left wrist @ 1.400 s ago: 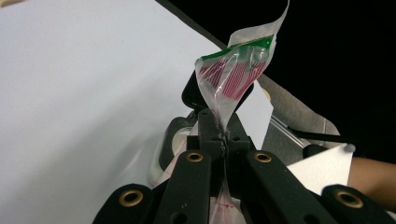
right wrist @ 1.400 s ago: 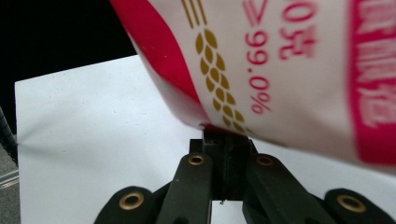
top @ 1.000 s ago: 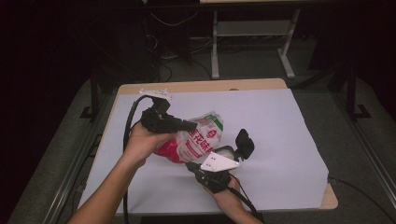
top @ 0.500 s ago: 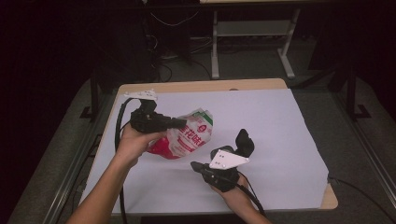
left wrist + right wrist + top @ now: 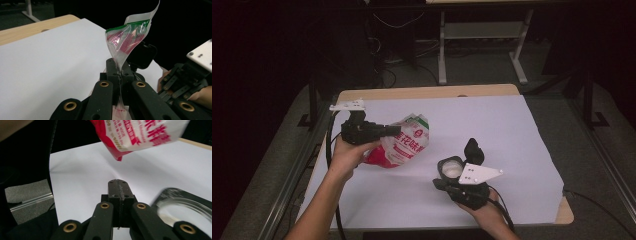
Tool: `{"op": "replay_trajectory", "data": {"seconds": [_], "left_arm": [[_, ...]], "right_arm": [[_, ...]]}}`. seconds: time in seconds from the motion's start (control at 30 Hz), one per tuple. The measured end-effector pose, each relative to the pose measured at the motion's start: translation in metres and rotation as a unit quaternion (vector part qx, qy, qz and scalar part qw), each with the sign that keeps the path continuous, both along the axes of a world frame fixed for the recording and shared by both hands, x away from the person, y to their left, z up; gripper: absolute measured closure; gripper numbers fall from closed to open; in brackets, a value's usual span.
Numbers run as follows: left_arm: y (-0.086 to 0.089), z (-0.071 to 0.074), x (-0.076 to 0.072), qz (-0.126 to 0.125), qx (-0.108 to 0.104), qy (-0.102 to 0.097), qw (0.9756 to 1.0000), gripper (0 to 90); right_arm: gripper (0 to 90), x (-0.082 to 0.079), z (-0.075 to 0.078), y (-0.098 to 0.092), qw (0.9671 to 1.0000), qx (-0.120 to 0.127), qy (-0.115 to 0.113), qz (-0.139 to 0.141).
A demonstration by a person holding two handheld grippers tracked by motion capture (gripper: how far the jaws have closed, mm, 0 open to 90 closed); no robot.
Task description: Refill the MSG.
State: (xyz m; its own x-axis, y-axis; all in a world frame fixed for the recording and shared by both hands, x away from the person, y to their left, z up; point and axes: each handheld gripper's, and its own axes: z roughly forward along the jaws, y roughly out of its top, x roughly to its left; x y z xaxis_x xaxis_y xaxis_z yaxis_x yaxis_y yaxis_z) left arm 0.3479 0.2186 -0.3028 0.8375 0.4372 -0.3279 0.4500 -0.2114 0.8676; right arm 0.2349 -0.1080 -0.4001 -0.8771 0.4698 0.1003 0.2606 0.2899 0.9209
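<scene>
Bag (image 5: 404, 142) of red and white print hangs above the white sheet (image 5: 512, 135) on the counter (image 5: 427, 92), pinched at its clear top edge by the clenched left claw (image 5: 396, 131). Near it to the right, the right claw (image 5: 117, 183) is clenched on nothing, beside a round glass container (image 5: 451, 169).
</scene>
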Motion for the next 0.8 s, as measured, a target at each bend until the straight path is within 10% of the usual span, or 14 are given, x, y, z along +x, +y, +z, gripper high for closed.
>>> {"op": "replay_trajectory", "data": {"seconds": [0.8], "left_arm": [[0.016, -0.032, 0.025, 0.028, -0.059, -0.034, 0.9973, 89.7]], "right_arm": [[90.0, 0.000, 0.000, -0.106, 0.9965, -0.020, 0.027, -0.077]]}}
